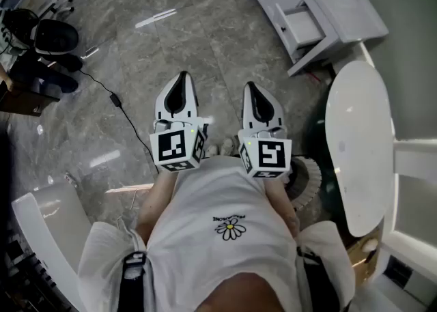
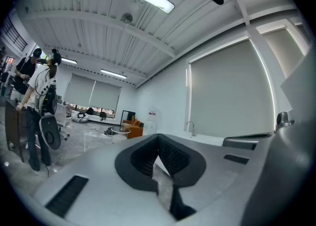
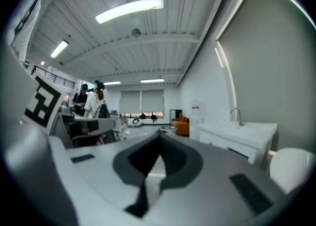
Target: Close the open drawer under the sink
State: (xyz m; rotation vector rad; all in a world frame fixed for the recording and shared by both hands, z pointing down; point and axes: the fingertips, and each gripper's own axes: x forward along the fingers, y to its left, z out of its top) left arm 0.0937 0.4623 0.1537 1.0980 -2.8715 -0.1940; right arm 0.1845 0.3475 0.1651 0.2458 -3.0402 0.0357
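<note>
Grippers, hand-held, pair; carried level and side by side in front of a white shirt printed with a daisy.

Item 1, left gripper: white shell, black pads, jaws clenched tip to tip, empty. Marker cube at the rear, just beside the shirt.

Item 2, right gripper: same build, jaws likewise pressed together with nothing between. Second marker cube at the rear. Near the left gripper, not touching it.

Item 3, floor: grey, marbled, glossy, below both grippers. Black cable trailing across it at left.

Item 4, sink cabinet: white, long, set along the wall at upper right of the head view, well apart from both grippers. Faucet upright on its top, seen in the right gripper view.

Item 5, drawer: white, in the cabinet front at the end nearer the grippers, pulled out and standing open. Ahead and to the right of the right gripper.

Item 6, white oval surface: at right, between the shirt and the cabinet; kind of furniture not told.

Item 7, black office chair: far left of the head view.

Item 8, background of the left gripper view: people standing at left, orange sofa far back near the blinds.
</note>
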